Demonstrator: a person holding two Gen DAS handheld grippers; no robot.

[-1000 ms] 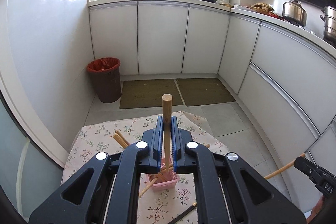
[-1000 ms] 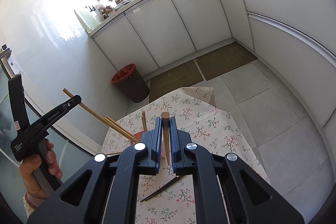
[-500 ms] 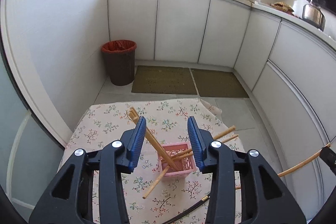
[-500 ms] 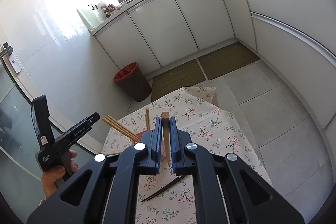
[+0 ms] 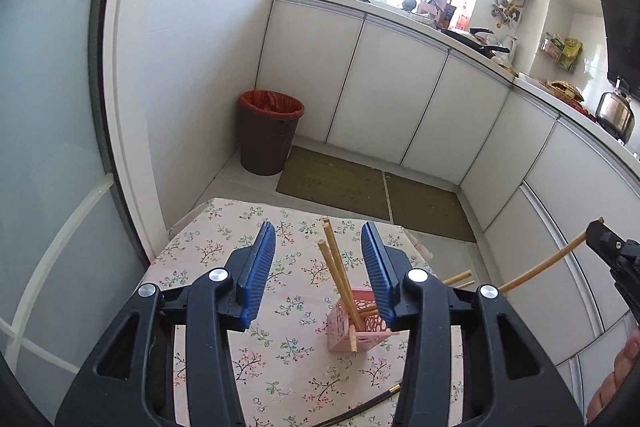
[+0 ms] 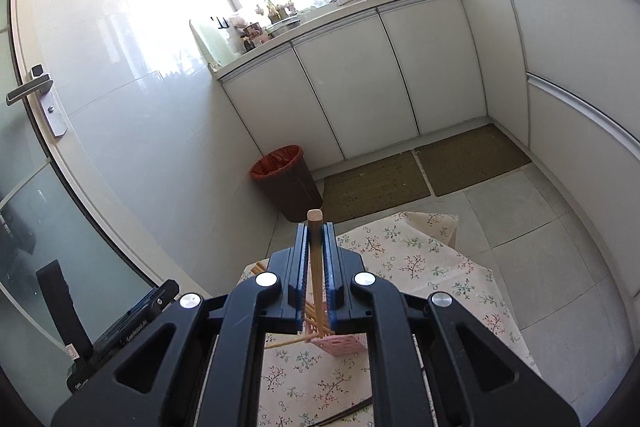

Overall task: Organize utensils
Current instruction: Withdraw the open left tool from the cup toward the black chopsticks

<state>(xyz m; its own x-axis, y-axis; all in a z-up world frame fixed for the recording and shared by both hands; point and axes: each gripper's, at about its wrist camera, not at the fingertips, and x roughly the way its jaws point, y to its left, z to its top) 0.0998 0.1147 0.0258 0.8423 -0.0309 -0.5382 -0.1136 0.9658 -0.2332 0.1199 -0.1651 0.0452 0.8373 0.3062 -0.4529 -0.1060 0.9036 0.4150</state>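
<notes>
A pink slotted holder [image 5: 355, 327] stands on the floral tablecloth [image 5: 280, 359] with several wooden chopsticks [image 5: 337, 271] leaning in it. My left gripper [image 5: 318, 267] is open and empty, held above and behind the holder. My right gripper [image 6: 316, 249] is shut on a wooden chopstick [image 6: 315, 263], held upright above the holder [image 6: 340, 343]. In the left wrist view the right gripper [image 5: 612, 251] shows at the right edge with its chopstick [image 5: 540, 269]. A dark chopstick [image 5: 368, 403] lies on the cloth near the front.
The small table stands in a kitchen with white cabinets [image 5: 380, 91]. A brown bin with a red liner [image 5: 269, 135] stands on the floor beside two mats [image 5: 340, 183]. A glass door [image 6: 36, 187] is at the left.
My left gripper has opened, let go of its chopstick, which now leans in the pink holder, and drawn back to the left. My right gripper still holds its chopstick and has moved over the holder.
</notes>
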